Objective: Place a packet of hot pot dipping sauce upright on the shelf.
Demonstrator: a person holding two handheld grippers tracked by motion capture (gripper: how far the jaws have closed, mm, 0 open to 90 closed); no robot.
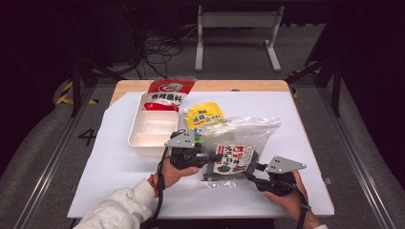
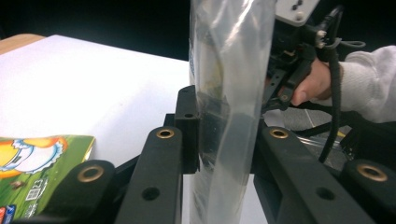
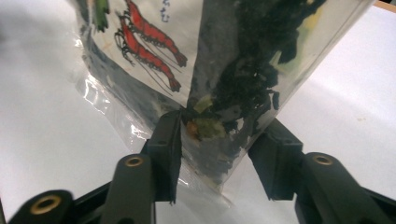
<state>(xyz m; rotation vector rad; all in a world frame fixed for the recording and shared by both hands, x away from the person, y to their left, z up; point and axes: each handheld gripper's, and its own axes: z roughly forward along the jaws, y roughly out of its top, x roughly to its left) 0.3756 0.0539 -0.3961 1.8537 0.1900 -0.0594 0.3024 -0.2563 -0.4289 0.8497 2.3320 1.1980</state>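
Note:
A clear plastic bag of dark dried seaweed [image 1: 236, 143] with a shrimp-printed label is held up over the white sheet between both grippers. My left gripper [image 1: 206, 157] is shut on the bag's left edge. In the left gripper view the bag [image 2: 229, 70] stands upright, pinched between the jaws of the left gripper [image 2: 224, 140]. My right gripper [image 1: 254, 175] holds the bag's lower right corner. In the right gripper view the dark contents of the bag [image 3: 243, 56] bulge between the jaws of the right gripper [image 3: 215, 144], whose pads press both sides.
A white compartment tray [image 1: 136, 138] sits behind and to the left, a red packet [image 1: 167, 93] lying in its far end. A yellow pouch [image 1: 204, 114] lies flat beside the tray, close behind the bag. The white sheet [image 1: 119, 176] covers the table.

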